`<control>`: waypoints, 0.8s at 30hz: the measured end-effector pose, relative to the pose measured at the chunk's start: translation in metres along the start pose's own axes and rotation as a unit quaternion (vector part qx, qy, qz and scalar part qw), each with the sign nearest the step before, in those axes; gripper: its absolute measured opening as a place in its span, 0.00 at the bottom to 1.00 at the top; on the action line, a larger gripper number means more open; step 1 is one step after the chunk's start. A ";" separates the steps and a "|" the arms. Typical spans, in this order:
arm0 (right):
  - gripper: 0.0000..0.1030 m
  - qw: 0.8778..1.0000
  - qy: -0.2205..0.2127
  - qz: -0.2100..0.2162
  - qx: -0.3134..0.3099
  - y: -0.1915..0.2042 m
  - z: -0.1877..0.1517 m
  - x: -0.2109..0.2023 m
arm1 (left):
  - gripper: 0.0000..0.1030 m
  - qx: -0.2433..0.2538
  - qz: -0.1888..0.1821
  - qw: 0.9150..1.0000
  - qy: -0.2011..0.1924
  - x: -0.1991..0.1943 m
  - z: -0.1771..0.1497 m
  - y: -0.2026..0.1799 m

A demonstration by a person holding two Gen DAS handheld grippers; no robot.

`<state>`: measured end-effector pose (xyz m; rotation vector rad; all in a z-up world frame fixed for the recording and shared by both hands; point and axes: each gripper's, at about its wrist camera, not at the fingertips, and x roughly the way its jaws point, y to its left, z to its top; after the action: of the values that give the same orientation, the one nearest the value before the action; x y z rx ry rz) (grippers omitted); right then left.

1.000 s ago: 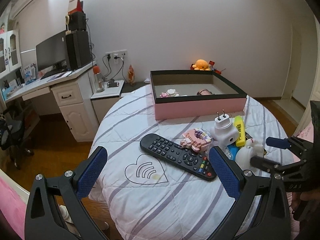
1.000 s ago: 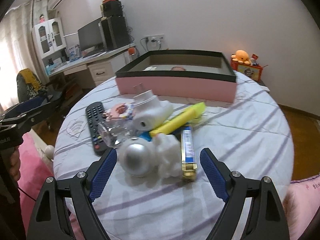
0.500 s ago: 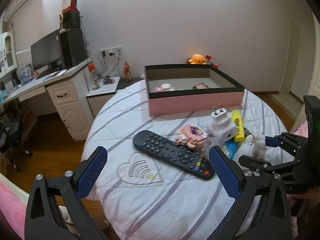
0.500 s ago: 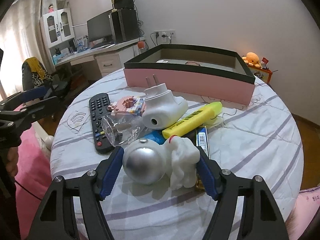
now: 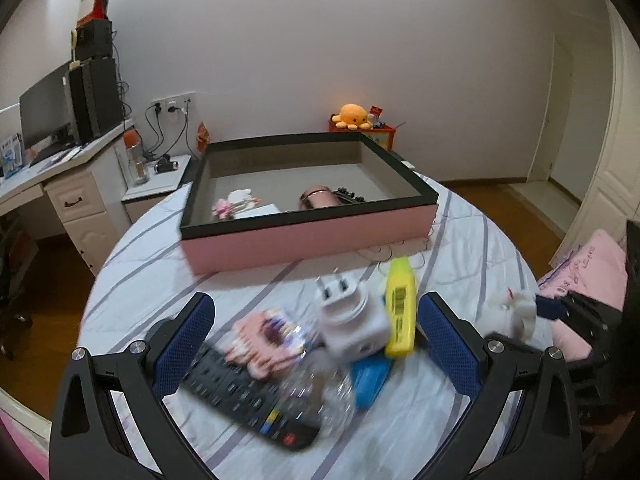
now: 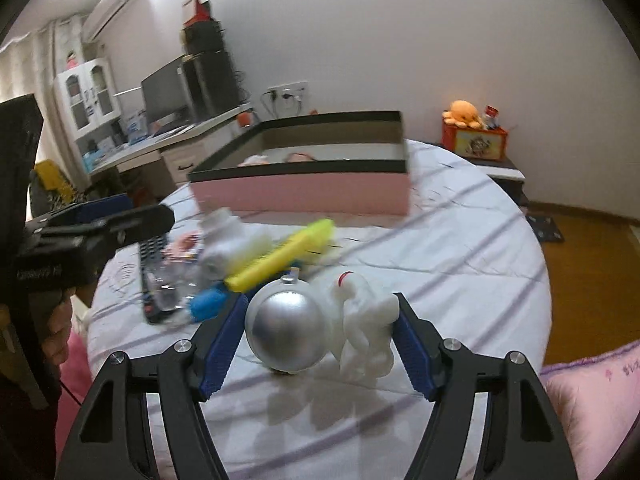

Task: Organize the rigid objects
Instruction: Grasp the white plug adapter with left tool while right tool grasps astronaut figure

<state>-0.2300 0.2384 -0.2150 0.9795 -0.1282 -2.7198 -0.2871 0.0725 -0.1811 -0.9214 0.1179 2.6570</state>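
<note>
The right tongs point(image 6: 320, 344), clenched on the astronaut toy point(image 6: 320, 322) just above the bed point(image 6: 460, 248), should carry it level toward the pink box point(image 6: 304, 192) at twelve o'clock, while the left tongs point(image 5: 316, 344) hang released over the pile.

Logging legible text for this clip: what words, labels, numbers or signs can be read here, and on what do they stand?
Nothing can be read as text in these views.
Barcode label on the yellow highlighter pen: bars show, print too small to read.
Embroidered writing on the pink cushion: too small to read.
White lettering on the side of the left gripper: blurred.
Button markings on the black remote control: blurred.
</note>
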 end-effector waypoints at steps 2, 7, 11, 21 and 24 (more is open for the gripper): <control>0.70 1.000 0.003 0.002 0.009 -0.010 -0.001 0.003 | 1.00 0.001 -0.010 1.000 0.024 0.015 0.003 -0.006; 0.70 1.000 0.004 0.011 0.020 -0.023 -0.002 0.010 | 0.90 0.015 0.003 0.999 0.044 0.038 0.002 -0.016; 0.70 1.000 0.004 0.020 0.022 -0.027 -0.002 0.015 | 0.61 0.023 -0.005 0.997 0.075 0.054 0.003 -0.020; 0.70 0.999 0.000 0.026 0.019 -0.031 -0.004 0.020 | 0.52 0.054 0.004 0.993 0.103 0.073 -0.005 -0.032; 0.70 1.000 -0.001 0.024 0.019 -0.031 -0.004 0.019 | 0.52 0.046 -0.006 0.994 0.098 0.068 -0.003 -0.026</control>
<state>-0.2475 0.2634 -0.2347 0.9716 -0.2024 -2.6837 -0.3268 0.1157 -0.2251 -1.1457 0.2769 2.5222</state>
